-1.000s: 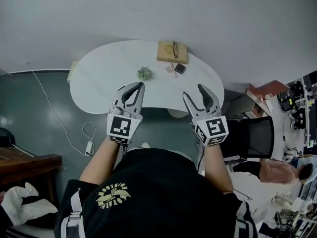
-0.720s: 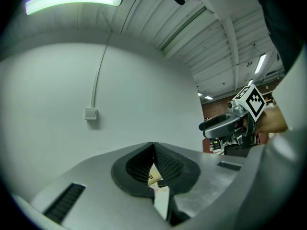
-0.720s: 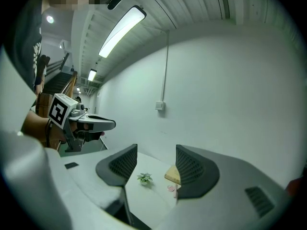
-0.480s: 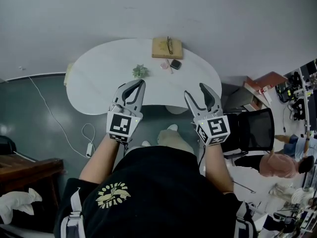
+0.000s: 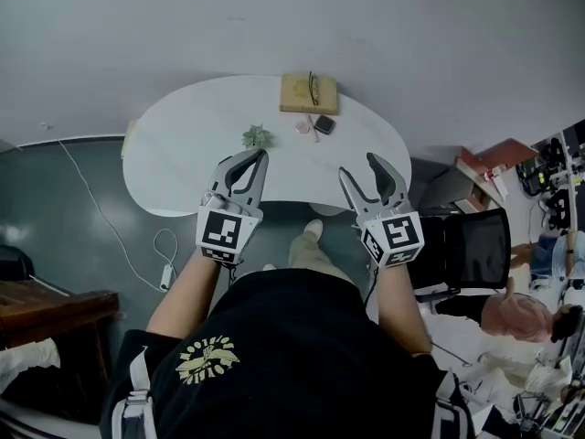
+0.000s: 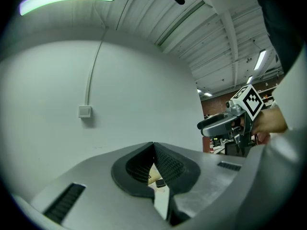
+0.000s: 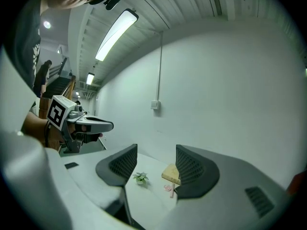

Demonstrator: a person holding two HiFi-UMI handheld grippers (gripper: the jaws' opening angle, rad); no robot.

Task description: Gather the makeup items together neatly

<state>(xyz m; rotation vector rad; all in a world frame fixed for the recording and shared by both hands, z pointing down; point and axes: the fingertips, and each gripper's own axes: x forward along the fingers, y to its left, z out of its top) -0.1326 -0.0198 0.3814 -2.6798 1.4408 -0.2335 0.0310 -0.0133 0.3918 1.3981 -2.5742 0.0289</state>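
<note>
Fingers on left gripper [image 5: 260, 156] are sitting shut on nothing, those on right gripper [image 5: 358, 166] are gaping wide and empty; makeup items [image 5: 313, 125] are lying far-side on the tabletop [image 5: 183, 149], likely light, hard, slippery, so I'm favouring pinching the compact [image 5: 324, 123] across its edges.

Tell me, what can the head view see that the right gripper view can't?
Only the head view shows the chair and the floor cable. Only the right gripper view shows the ceiling lamp and the wall switch. Both show the table, the plant and the left gripper.
</note>
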